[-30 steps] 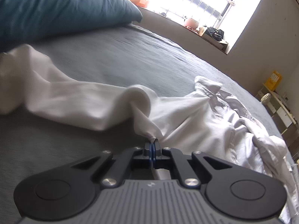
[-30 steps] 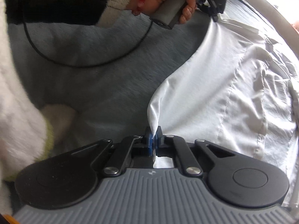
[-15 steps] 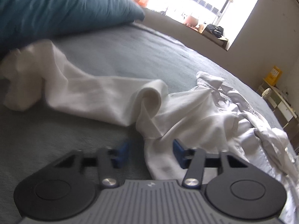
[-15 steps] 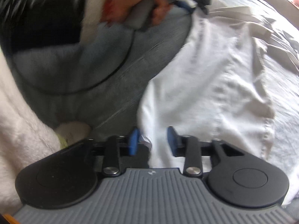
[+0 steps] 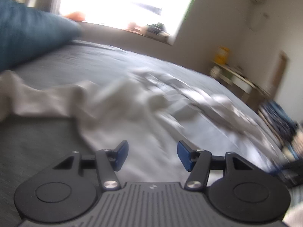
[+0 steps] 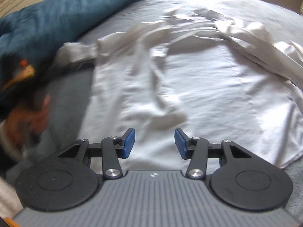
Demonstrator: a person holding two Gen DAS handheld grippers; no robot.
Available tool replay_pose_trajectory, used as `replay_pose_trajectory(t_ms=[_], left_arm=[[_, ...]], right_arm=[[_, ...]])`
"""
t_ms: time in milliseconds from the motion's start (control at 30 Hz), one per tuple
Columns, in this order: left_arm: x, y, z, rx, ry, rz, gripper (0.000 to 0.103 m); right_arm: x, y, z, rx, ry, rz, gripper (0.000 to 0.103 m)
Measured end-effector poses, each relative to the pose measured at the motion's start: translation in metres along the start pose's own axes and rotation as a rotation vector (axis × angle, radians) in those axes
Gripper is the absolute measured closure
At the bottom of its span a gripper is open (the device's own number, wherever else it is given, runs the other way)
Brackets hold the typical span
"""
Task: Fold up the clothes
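Shirt [image 6: 198, 79], one white one, lies spread on the grey bed [image 6: 70, 87], length running 6 to 12 o'clock; left gripper [image 5: 152, 156] and right gripper [image 6: 154, 143] both gape, holding nothing

White shirt [image 6: 198, 79] spread rumpled on grey bed, sleeve [image 5: 37, 102] trailing toward teal pillow

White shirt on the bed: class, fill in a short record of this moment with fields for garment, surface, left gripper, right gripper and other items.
garment: white shirt, spread out but wrinkled, sleeves crumpled
surface: grey bed cover
left gripper: jaws open, holding nothing, shirt fabric below
right gripper: jaws open, holding nothing, above the shirt's lower part
other items: teal pillow beside the shirt; window behind the bed
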State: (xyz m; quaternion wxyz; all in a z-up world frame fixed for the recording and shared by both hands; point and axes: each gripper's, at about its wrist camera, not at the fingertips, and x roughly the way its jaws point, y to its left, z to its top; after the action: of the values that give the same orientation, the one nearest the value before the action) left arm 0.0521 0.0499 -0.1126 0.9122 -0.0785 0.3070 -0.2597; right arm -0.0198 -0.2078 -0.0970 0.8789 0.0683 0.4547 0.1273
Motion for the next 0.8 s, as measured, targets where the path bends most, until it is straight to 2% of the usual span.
replay_pose_trajectory(t_ms=[100, 167, 267, 433, 667, 800], left_arm=[[0.005, -0.01, -0.011, 0.035, 0.023, -0.013, 0.045], [0.008, -0.013, -0.017, 0.051, 0.034, -0.014, 0.045], [0.012, -0.018, -0.026, 0.074, 0.051, -0.016, 0.045], [0.019, -0.027, -0.04, 0.114, 0.079, -0.018, 0.045], [0.024, -0.033, -0.053, 0.151, 0.104, -0.027, 0.045], [0.015, -0.03, -0.045, 0.137, 0.085, -0.041, 0.045]], right_arm=[[0.021, -0.027, 0.006, 0.049, 0.021, -0.032, 0.06], [0.028, -0.037, 0.006, 0.076, 0.028, -0.049, 0.065], [0.027, -0.042, 0.012, 0.091, -0.003, -0.035, 0.066], [0.05, -0.04, 0.041, 0.048, -0.027, 0.004, 0.066], [0.094, -0.041, 0.067, 0.024, 0.033, 0.039, 0.067], [0.1, -0.034, 0.066, -0.04, 0.051, 0.009, 0.075]])
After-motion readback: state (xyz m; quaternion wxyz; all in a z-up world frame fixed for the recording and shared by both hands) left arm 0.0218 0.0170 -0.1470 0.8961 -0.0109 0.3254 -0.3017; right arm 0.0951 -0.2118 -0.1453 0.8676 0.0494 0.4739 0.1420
